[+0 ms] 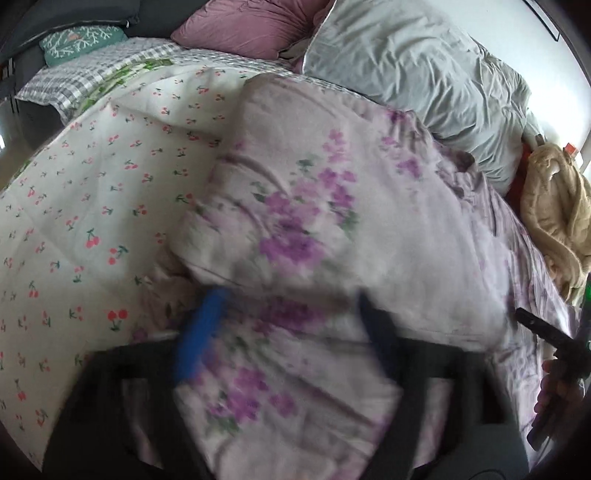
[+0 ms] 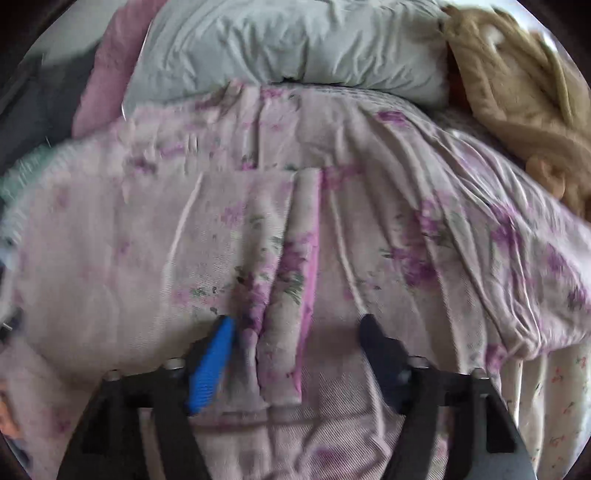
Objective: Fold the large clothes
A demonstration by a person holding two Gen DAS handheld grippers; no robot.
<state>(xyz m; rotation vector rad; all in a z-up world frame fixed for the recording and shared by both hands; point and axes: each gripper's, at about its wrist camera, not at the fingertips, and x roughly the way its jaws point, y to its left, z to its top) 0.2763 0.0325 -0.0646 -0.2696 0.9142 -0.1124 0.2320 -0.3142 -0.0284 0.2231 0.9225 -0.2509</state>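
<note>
No readable txt, labels, brands or nos. anywhere; fabric prints only, both views blurred.

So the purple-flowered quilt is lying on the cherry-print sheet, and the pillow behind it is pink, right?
Not quite. The pillow directly behind the quilt is pale grey; the right wrist view shows it. A pink cushion sits further left. The quilt does lie on the cherry-print sheet.

Both wrist views look steeply down, close over the floral quilt (image 1: 295, 221) they share.
</note>
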